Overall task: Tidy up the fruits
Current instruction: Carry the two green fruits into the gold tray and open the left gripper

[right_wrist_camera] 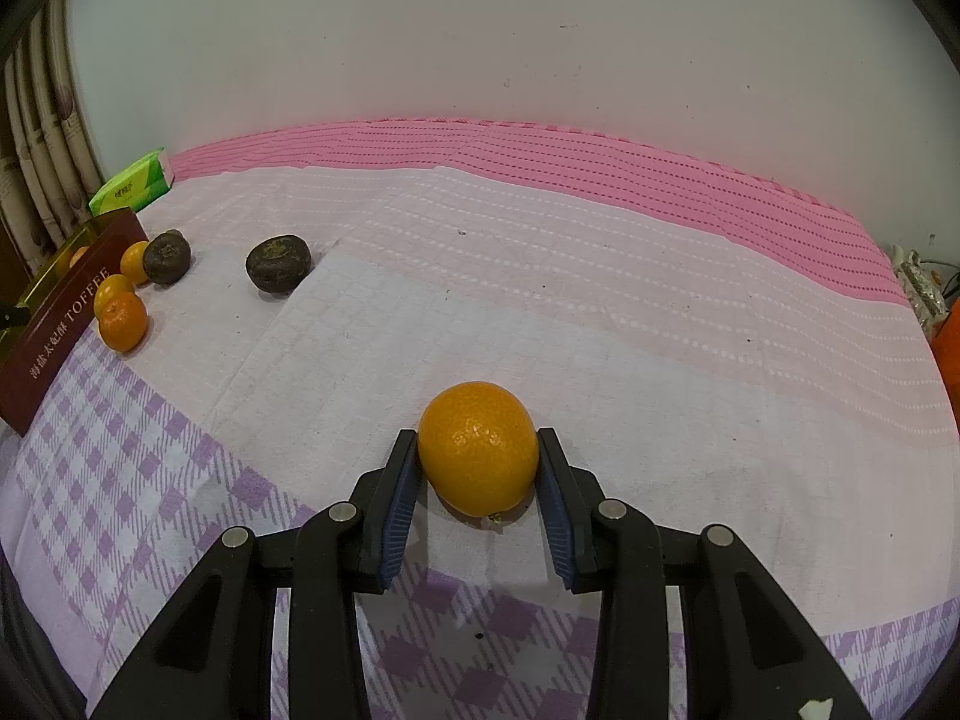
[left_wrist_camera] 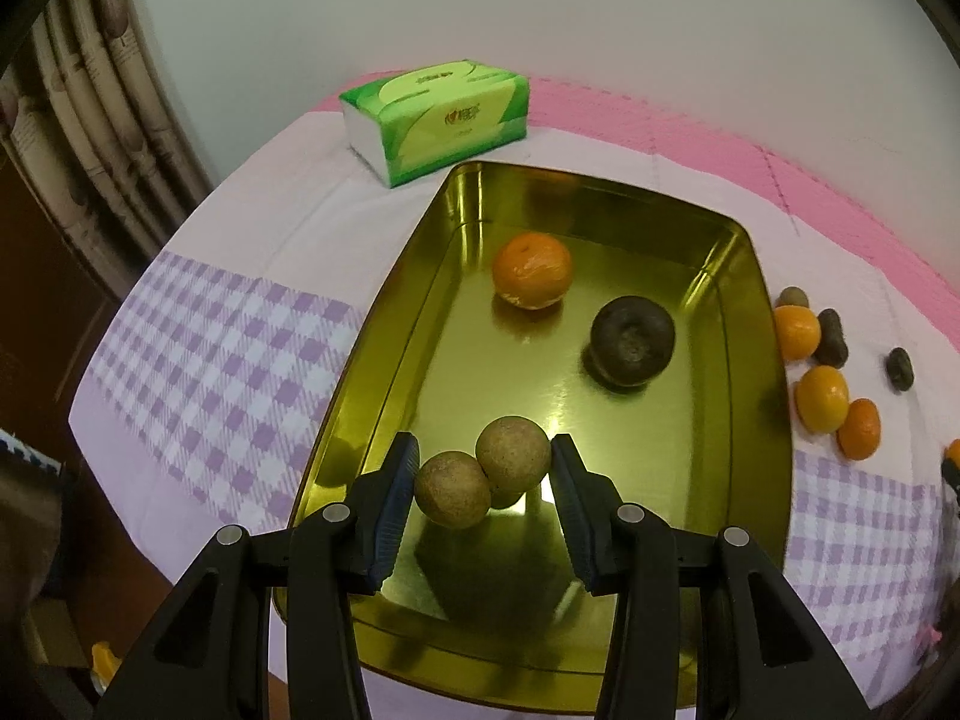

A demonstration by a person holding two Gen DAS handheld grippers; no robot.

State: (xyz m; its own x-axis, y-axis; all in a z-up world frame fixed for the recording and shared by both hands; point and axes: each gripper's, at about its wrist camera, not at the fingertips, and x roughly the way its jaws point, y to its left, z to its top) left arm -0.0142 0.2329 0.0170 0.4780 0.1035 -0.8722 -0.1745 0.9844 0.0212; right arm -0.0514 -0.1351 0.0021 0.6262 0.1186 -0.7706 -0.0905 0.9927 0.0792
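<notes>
My left gripper (left_wrist_camera: 485, 468) holds two round brown fruits (left_wrist_camera: 513, 453) between its pads, low over the near end of a gold tin tray (left_wrist_camera: 774, 420). The tray holds an orange (left_wrist_camera: 532, 269) and a dark brown fruit (left_wrist_camera: 632, 342). My right gripper (right_wrist_camera: 478, 468) is shut on an orange (right_wrist_camera: 478, 447) just above the checked cloth. More oranges (right_wrist_camera: 122, 319) and dark fruits (right_wrist_camera: 278, 264) lie on the cloth beside the tray's dark red side (right_wrist_camera: 66, 324).
A green tissue pack (left_wrist_camera: 435, 117) lies behind the tray against the white wall; it also shows in the right wrist view (right_wrist_camera: 129, 189). A curtain (left_wrist_camera: 102, 120) hangs at the left. The cloth-covered table (right_wrist_camera: 540, 300) ends at a pink strip by the wall.
</notes>
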